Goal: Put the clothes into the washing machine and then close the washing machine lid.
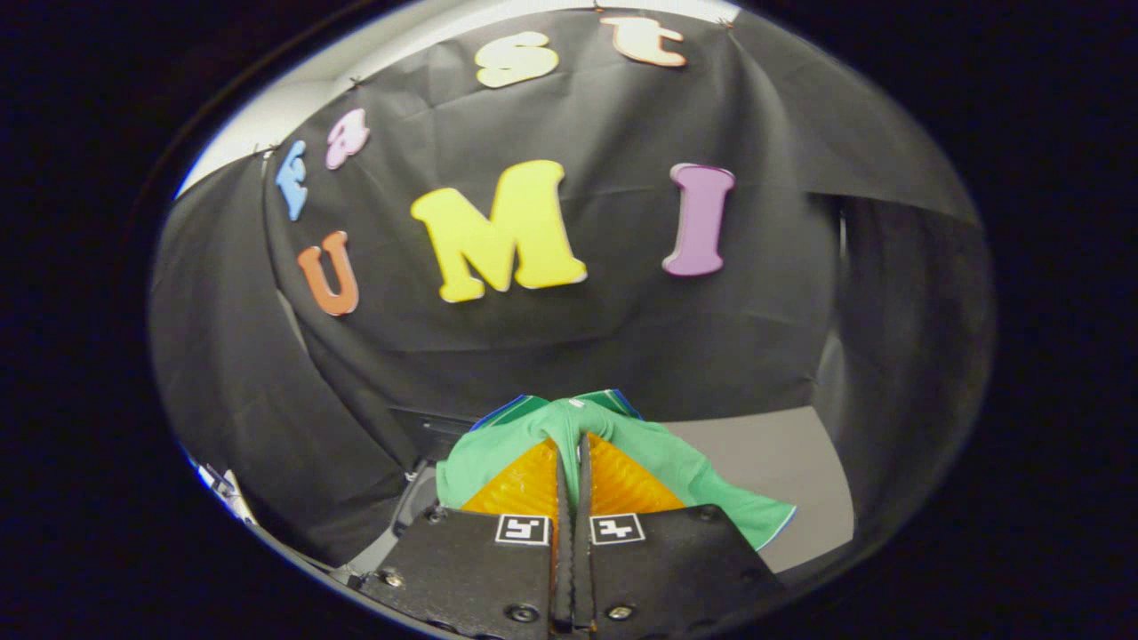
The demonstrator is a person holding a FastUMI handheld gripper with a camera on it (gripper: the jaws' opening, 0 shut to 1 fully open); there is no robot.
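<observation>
Claw (573,444) up close, fingers pressed together and pinching the green cloth (676,467) right at their tips. The cloth bunches over the fingertips and drapes down both sides of the claw, a blue edge peeking behind. Grey tabletop (782,462) lies beyond the cloth, black wall (622,338) behind.

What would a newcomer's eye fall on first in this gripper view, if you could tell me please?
Most striking is the green garment, bunched at the tips of the gripper, whose fingers are closed together and pinch its fabric, lifting it so that it drapes down on both sides. Beyond it hangs the booth's black cloth wall, with a grey surface beside the cloth.
</observation>
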